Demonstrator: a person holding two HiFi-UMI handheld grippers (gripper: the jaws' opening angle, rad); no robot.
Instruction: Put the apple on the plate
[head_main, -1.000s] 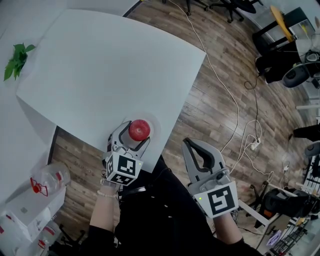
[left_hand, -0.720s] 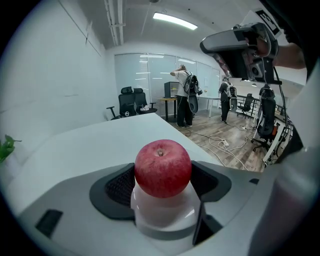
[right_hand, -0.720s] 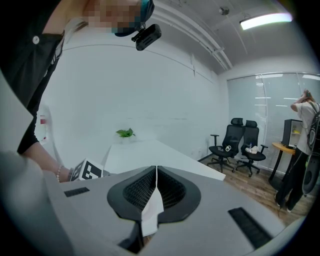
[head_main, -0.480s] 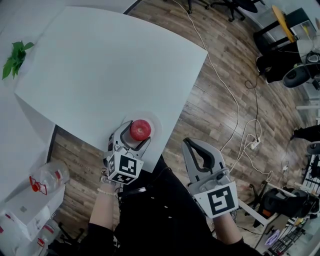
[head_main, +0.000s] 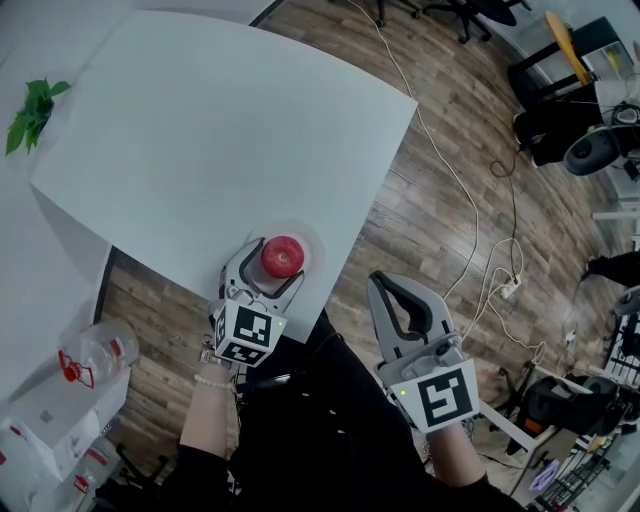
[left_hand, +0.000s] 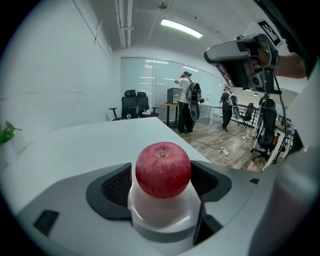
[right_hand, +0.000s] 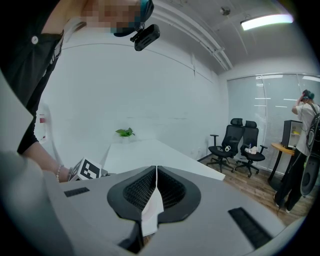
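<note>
A red apple (head_main: 283, 256) sits on a small white plate (head_main: 312, 240) at the near edge of the white table (head_main: 220, 130). My left gripper (head_main: 272, 268) is open, one jaw on each side of the apple and plate. In the left gripper view the apple (left_hand: 163, 169) rests on the plate (left_hand: 160, 212), and the dark pads (left_hand: 117, 186) stand apart from it. My right gripper (head_main: 378, 284) is shut and empty, held off the table over the wooden floor. In the right gripper view its jaws (right_hand: 155, 190) meet in a closed line.
A green plant (head_main: 32, 115) stands at the table's far left. A plastic bottle (head_main: 98, 352) and white boxes (head_main: 60, 415) lie on the floor at the left. Cables (head_main: 500, 290) run over the floor at the right. People (left_hand: 187, 102) and office chairs (left_hand: 135, 103) stand far off.
Hardly anything has moved. The apple stays on the plate between the left jaws, and the right gripper has shifted only slightly.
</note>
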